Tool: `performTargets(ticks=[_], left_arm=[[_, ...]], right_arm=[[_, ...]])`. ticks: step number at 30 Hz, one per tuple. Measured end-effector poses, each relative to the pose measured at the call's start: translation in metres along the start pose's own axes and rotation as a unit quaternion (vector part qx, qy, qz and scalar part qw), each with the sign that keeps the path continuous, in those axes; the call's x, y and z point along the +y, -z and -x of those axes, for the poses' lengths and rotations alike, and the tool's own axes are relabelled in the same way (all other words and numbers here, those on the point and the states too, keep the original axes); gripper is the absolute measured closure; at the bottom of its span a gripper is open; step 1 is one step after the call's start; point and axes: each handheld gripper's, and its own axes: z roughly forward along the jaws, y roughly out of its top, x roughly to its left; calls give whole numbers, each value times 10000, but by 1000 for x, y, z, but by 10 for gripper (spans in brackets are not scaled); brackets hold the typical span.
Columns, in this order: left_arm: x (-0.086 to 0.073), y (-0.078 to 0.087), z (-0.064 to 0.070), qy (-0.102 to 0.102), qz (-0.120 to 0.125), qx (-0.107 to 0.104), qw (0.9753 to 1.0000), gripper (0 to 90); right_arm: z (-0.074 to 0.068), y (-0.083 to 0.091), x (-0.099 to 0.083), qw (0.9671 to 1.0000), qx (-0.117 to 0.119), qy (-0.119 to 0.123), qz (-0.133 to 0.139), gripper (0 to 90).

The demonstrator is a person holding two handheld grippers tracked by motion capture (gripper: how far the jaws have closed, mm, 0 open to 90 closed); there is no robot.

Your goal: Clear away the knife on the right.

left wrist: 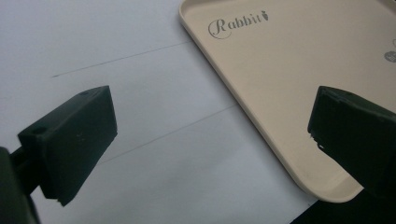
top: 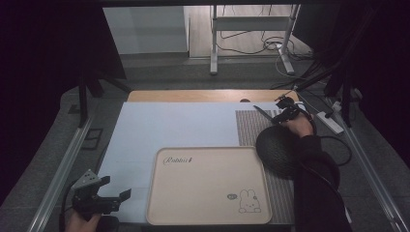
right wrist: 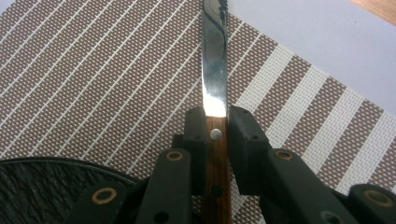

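Note:
A knife (right wrist: 215, 84) with a steel blade and a riveted wooden handle is clamped between the jaws of my right gripper (right wrist: 216, 122), which is shut on the handle. In the high view the right gripper (top: 283, 115) holds the knife (top: 263, 114) over a striped brown placemat (top: 246, 128) at the table's right, blade pointing left and away. A beige tray (top: 208, 186) printed with "Rabbit" and a rabbit drawing lies empty at front centre. My left gripper (top: 112, 194) is open near the front left corner, and in the left gripper view the tray's rim (left wrist: 261, 126) lies between its jaws.
A round black mesh disc (top: 276, 149) lies on the placemat just right of the tray, under the right forearm. A white sheet (top: 169, 125) covers most of the wooden table. A power strip (top: 329, 122) and cables lie off the table's right edge.

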Motion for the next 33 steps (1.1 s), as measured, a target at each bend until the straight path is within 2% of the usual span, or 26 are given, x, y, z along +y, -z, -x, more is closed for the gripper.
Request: performTargets(ticks=[10, 16, 20, 26, 33], left_arm=[[0, 0, 0, 5, 1, 6, 10000, 14], [0, 0, 0, 2, 3, 9, 10000, 15], [0, 0, 0, 2, 9, 10, 10000, 15], [0, 0, 0, 5, 10, 13, 10000, 15], [0, 0, 1, -8, 13, 17, 10000, 15]], right_arm=[[17, 7, -10, 9996, -282, 23, 9, 778], [31, 18, -20, 9990, -401, -185, 49, 778], [36, 29, -25, 9984, -459, -282, 169, 777], [35, 48, -26, 9976, -481, -426, 246, 777], [19, 53, -26, 9982, -254, -490, 238, 777]])
